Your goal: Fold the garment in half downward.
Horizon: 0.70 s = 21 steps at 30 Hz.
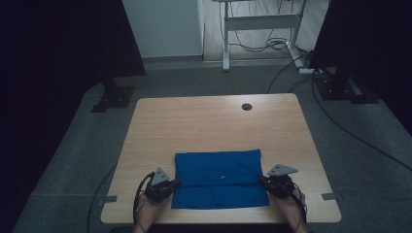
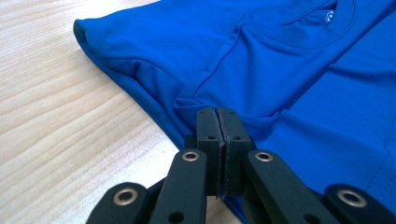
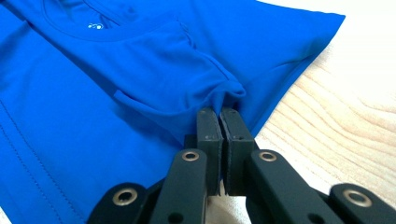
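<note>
High view frames folded blue shirt [image 1: 221, 178]; left gripper view reveals its pinched fold.

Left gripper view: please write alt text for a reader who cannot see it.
The left gripper, jaws shut, pinches a fold at the edge of a blue T-shirt lying on a light wooden table. The collar shows at top right.

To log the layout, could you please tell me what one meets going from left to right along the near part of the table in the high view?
Bare table → left gripper → blue shirt → right gripper → bare table again.
</note>
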Motion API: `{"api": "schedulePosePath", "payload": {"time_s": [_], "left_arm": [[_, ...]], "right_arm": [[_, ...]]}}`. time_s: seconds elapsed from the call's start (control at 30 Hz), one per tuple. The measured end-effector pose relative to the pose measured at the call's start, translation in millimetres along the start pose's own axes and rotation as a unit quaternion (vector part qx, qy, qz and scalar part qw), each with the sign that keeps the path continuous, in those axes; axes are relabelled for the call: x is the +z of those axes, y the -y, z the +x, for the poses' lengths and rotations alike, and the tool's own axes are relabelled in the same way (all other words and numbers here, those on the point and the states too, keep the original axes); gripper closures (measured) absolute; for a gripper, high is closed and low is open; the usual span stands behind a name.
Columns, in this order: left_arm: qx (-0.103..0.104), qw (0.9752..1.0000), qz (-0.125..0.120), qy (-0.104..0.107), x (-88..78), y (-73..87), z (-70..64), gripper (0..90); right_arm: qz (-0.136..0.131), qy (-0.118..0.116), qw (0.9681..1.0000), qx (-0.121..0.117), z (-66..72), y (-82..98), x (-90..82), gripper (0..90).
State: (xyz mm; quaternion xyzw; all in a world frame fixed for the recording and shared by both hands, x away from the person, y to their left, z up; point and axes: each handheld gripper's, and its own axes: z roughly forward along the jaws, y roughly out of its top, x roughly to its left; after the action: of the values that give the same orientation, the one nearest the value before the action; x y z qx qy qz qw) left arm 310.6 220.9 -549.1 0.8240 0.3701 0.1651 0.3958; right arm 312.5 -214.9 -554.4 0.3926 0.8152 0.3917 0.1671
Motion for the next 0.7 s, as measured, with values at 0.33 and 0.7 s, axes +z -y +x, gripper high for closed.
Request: {"api": "schedulePosePath", "payload": {"time_s": [0.33, 0.7], "left_arm": [[-0.016, 0.9993, -0.033, 0.009, -19.7, -1.5, 1.5, 89.5], [-0.016, 0.999, -0.037, 0.02, -32.1, 4.4, -5.9, 89.7]], "right_arm": [[-0.032, -0.001, 0.9994, -0.011, 9.0, 0.0, -18.2, 87.6], [-0.05, -0.004, 0.9986, -0.02, 21.3, 2.9, -40.2, 87.5]]}}
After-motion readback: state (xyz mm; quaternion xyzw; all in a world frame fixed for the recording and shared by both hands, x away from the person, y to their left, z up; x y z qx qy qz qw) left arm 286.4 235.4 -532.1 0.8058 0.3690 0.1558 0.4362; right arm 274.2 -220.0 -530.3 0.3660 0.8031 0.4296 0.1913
